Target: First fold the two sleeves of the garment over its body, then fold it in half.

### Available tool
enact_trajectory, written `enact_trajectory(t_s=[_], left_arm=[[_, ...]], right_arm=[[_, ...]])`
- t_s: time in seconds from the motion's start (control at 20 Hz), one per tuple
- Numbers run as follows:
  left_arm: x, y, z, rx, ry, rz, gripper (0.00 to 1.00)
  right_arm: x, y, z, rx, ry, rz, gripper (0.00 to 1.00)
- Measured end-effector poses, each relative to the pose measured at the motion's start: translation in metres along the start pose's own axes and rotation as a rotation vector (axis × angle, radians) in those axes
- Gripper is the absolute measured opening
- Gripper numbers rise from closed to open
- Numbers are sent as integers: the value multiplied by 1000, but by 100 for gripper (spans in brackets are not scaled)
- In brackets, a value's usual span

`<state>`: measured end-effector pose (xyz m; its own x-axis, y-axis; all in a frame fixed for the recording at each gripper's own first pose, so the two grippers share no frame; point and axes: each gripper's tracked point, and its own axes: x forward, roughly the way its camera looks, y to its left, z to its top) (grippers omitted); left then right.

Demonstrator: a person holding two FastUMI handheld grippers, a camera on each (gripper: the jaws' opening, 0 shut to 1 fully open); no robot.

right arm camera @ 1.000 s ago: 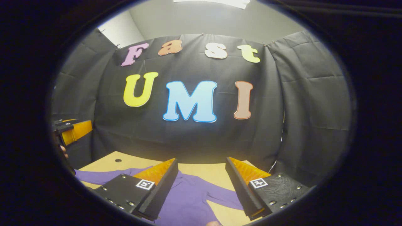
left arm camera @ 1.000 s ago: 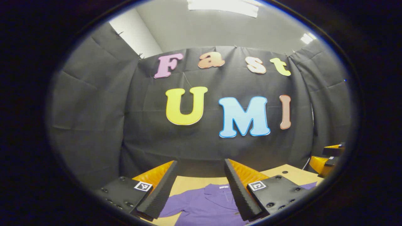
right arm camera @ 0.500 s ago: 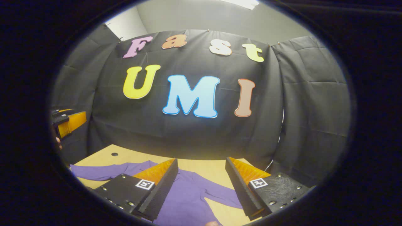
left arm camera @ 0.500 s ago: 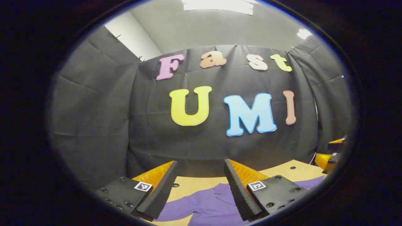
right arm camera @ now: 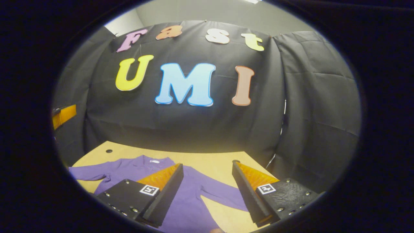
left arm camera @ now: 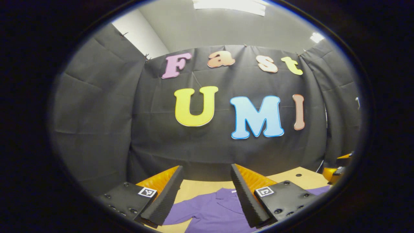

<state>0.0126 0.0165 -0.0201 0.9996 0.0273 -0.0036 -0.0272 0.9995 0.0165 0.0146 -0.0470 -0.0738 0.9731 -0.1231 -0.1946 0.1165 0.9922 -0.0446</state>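
A purple long-sleeved garment with a collar lies flat on the wooden table, both sleeves spread out to the sides. In the right gripper view its right sleeve runs under the gap of my right gripper, which hovers open above it, empty. In the left gripper view the garment and its collar lie below my left gripper, also open and holding nothing. The right gripper peeks in at the right edge of the left gripper view; the left gripper shows at the left edge of the right gripper view.
The table has small round holes near its far corners. Black cloth walls close the booth just behind and beside the table. Bare tabletop lies between the garment and the back wall.
The right gripper view has tilted down and drawn nearer, so more of the garment, its collar and both sleeves show. The left gripper view shifted only slightly. Both grippers stayed open.
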Motion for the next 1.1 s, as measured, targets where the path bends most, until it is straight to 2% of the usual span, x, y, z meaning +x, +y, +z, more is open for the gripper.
enact_trajectory(t_s=[0.45,0.8,1.1], left_arm=[[-5,2,-15,21,27,51,93],[-5,-1,-25,28,37,90,93],[-7,-2,-33,33,60,150,92]], right_arm=[[17,-96,-75,67,166,-187,95],[35,-146,-147,145,344,-262,93],[48,-183,-207,234,483,-334,95]])
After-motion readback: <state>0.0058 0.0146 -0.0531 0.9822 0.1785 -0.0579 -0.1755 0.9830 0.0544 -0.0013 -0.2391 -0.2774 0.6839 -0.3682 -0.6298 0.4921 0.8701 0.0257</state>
